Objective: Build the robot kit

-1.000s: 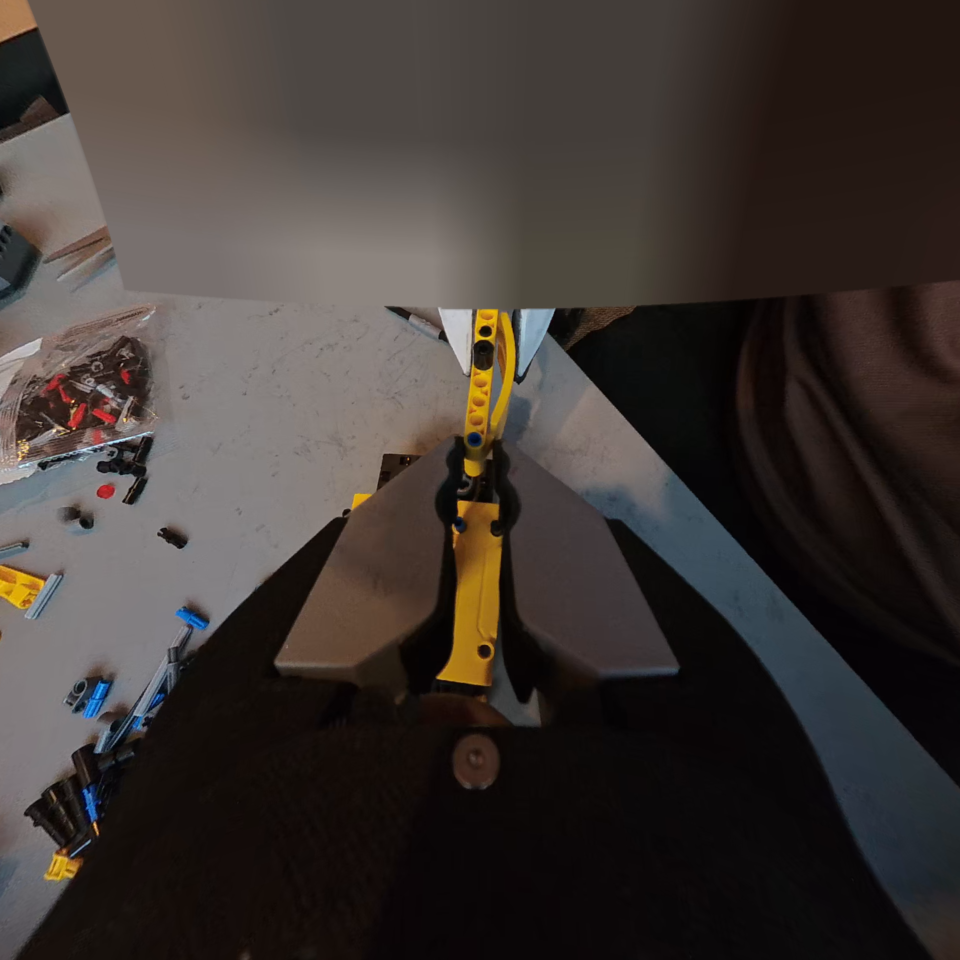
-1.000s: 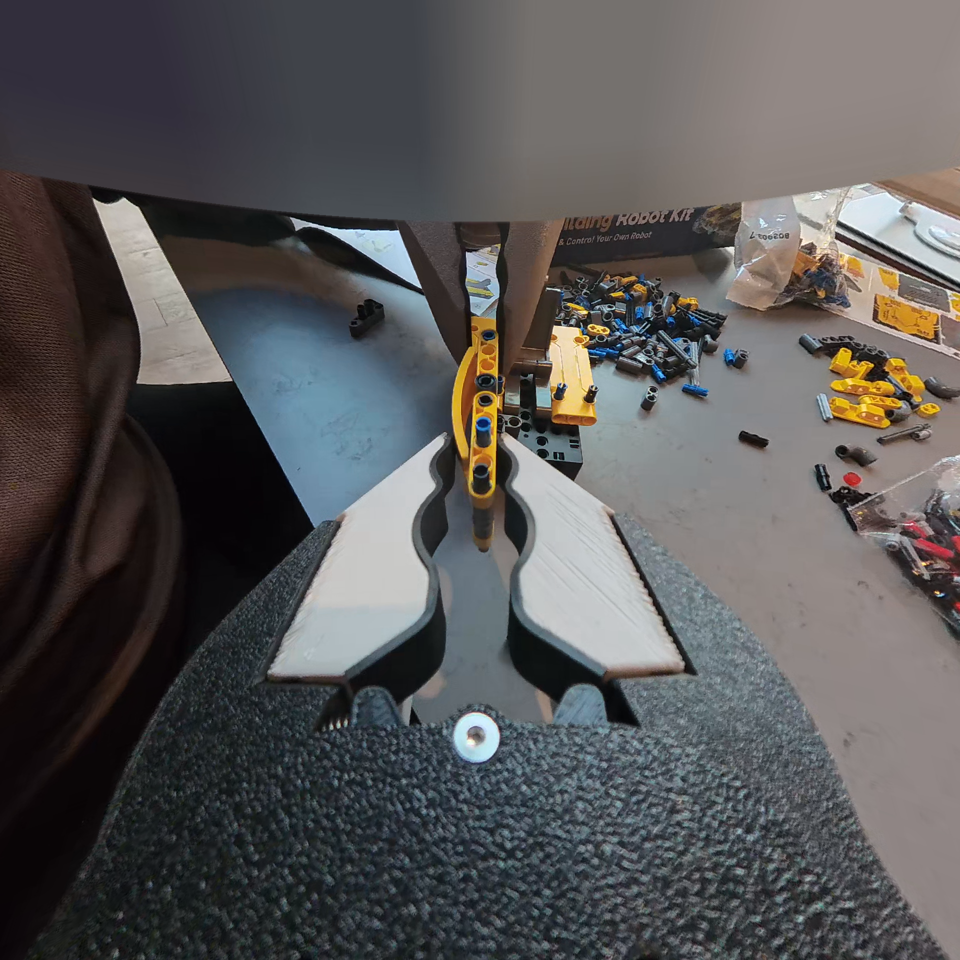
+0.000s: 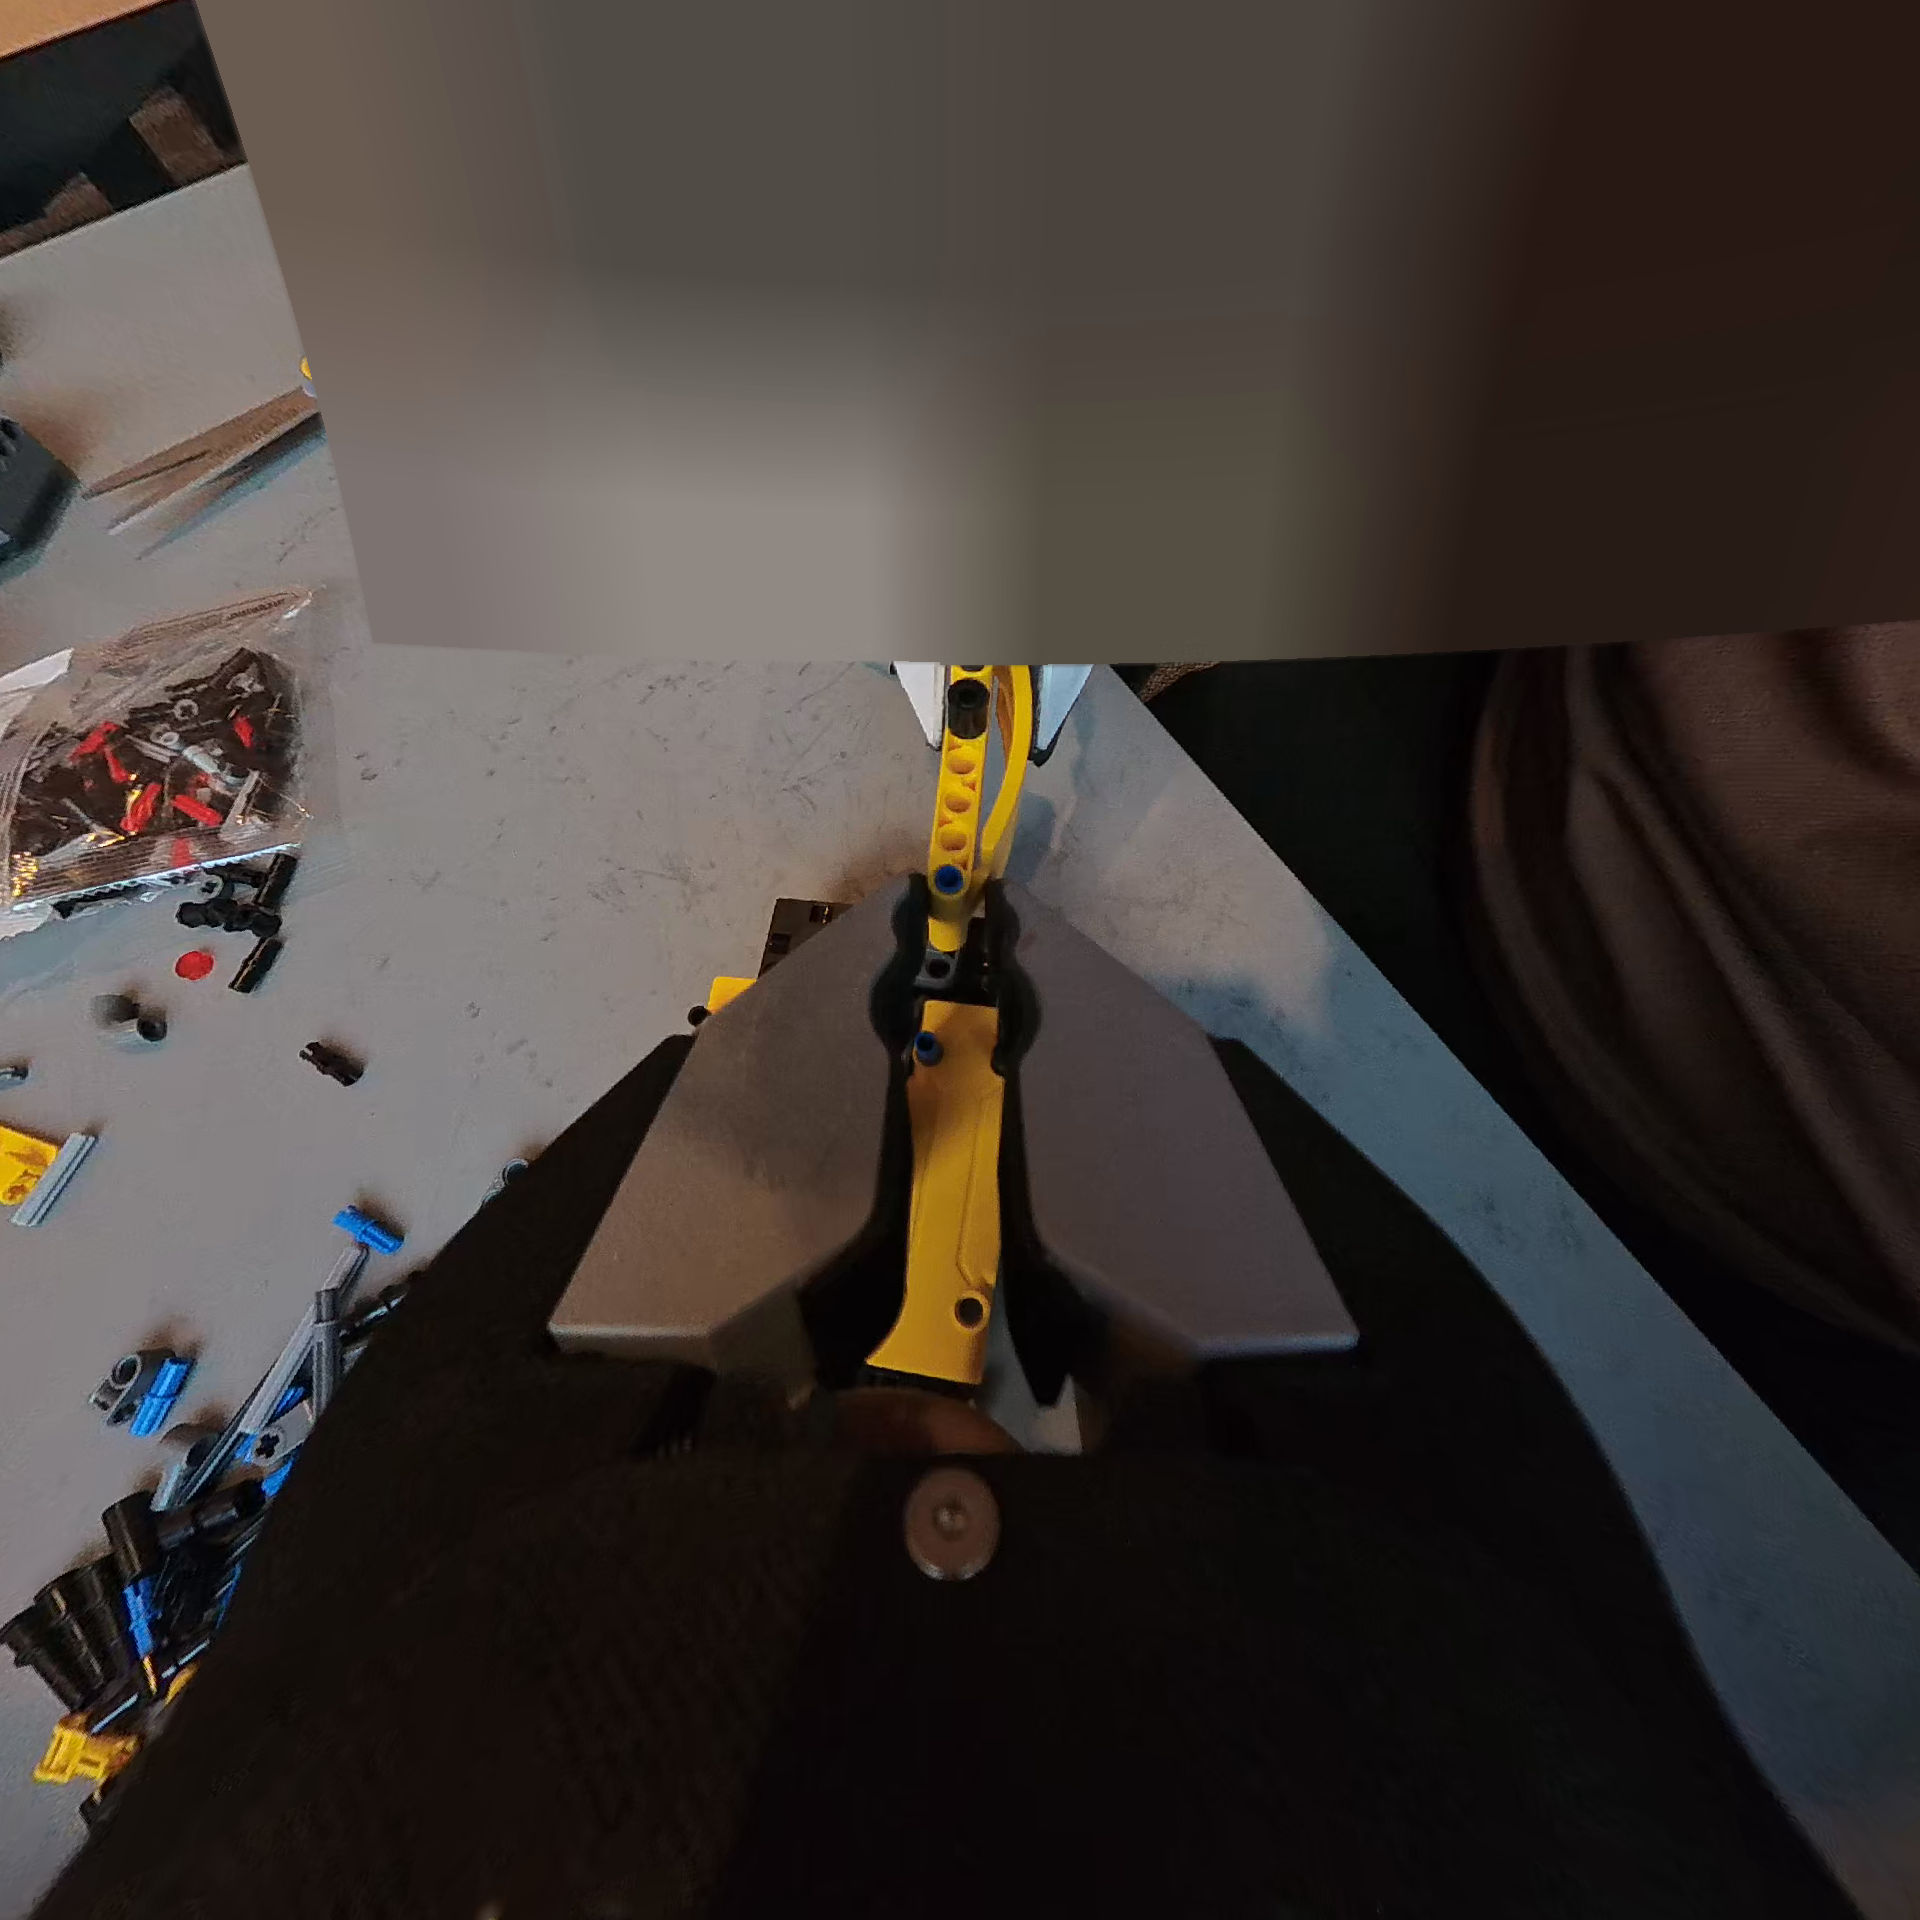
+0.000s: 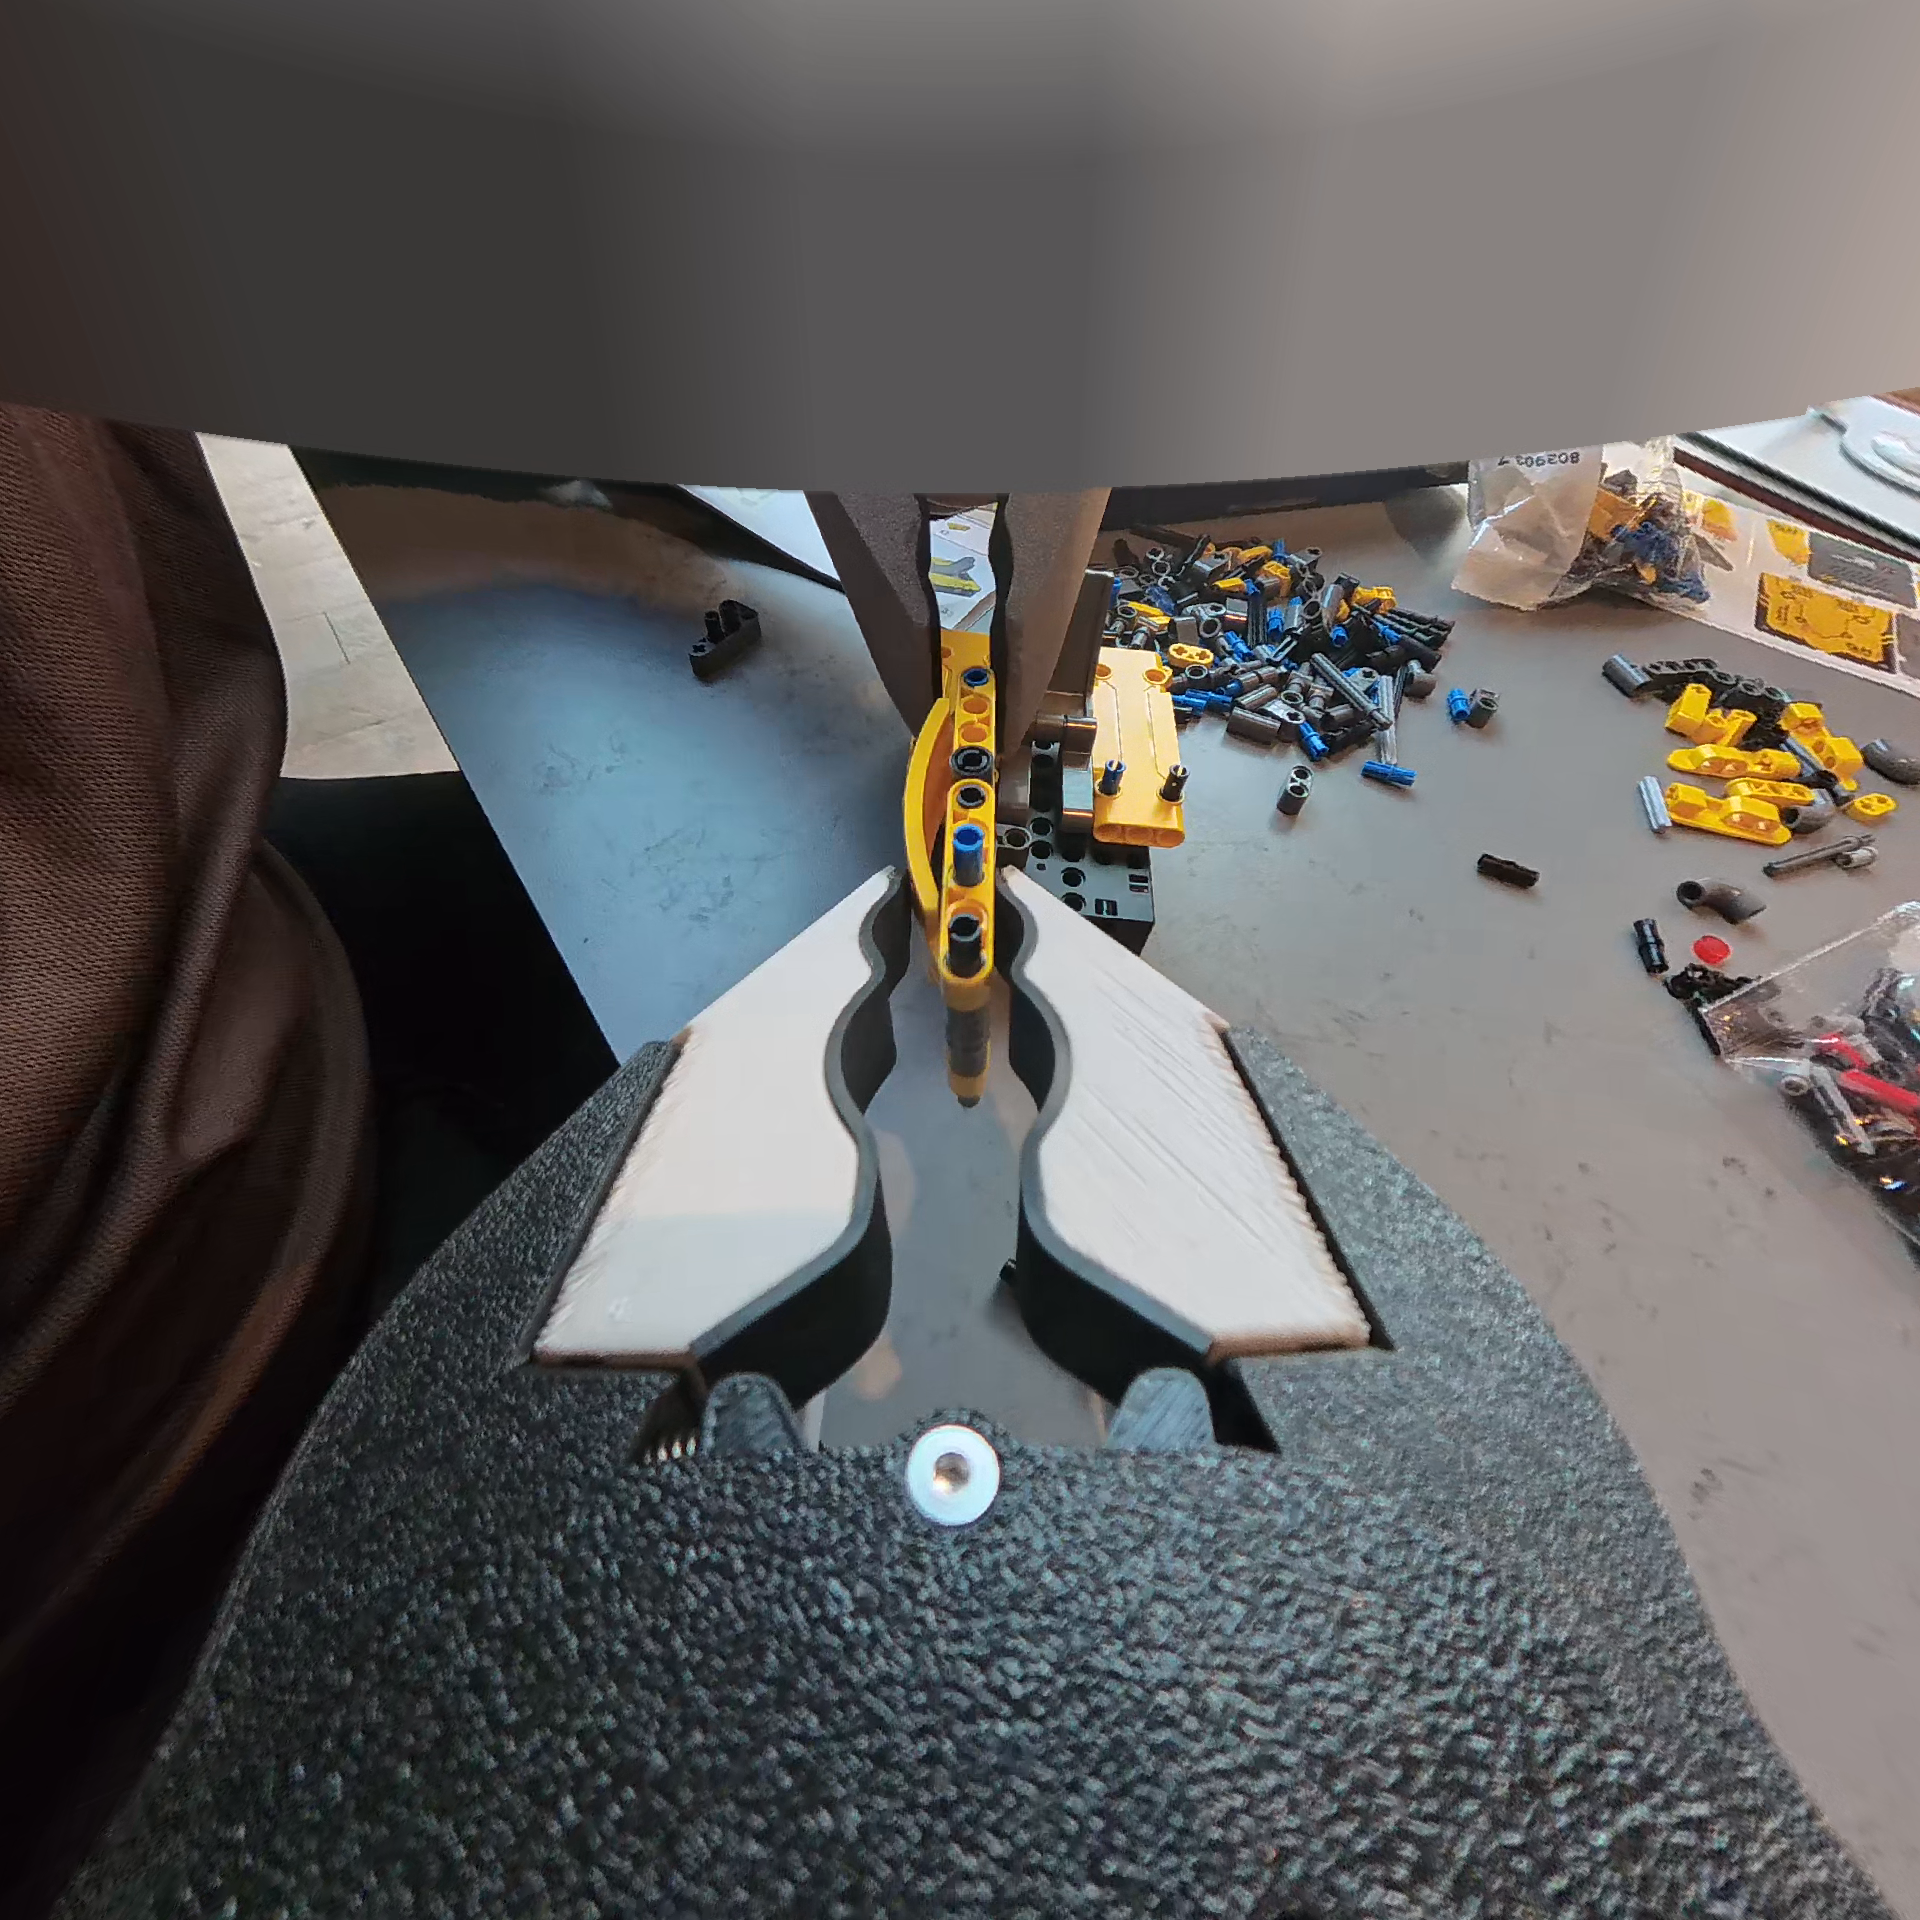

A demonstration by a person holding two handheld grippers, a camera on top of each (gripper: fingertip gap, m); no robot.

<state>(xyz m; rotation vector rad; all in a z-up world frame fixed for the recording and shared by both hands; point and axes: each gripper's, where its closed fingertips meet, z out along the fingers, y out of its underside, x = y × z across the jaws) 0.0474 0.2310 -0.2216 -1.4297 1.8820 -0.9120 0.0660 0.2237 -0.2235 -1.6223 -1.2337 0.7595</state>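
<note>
The left gripper [image 3: 951, 914] is clenched on a yellow-and-black toy-brick assembly [image 3: 954, 1153] above the grey table [image 3: 582, 831]. The right gripper [image 4: 951, 883] pinches its yellow perforated beam [image 4: 966, 831] – seemingly gripping, tips close around it – loose bricks [image 4: 1288, 655] nearby.

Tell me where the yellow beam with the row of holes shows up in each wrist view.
Left wrist view: the yellow holed beam stands centre, just past the left hand-held gripper, running up toward the right hand-held gripper.
Right wrist view: the same beam stands centre, its near end between the tips of the right hand-held gripper.
Shared landmark: the clear bag of red and black parts.
</note>
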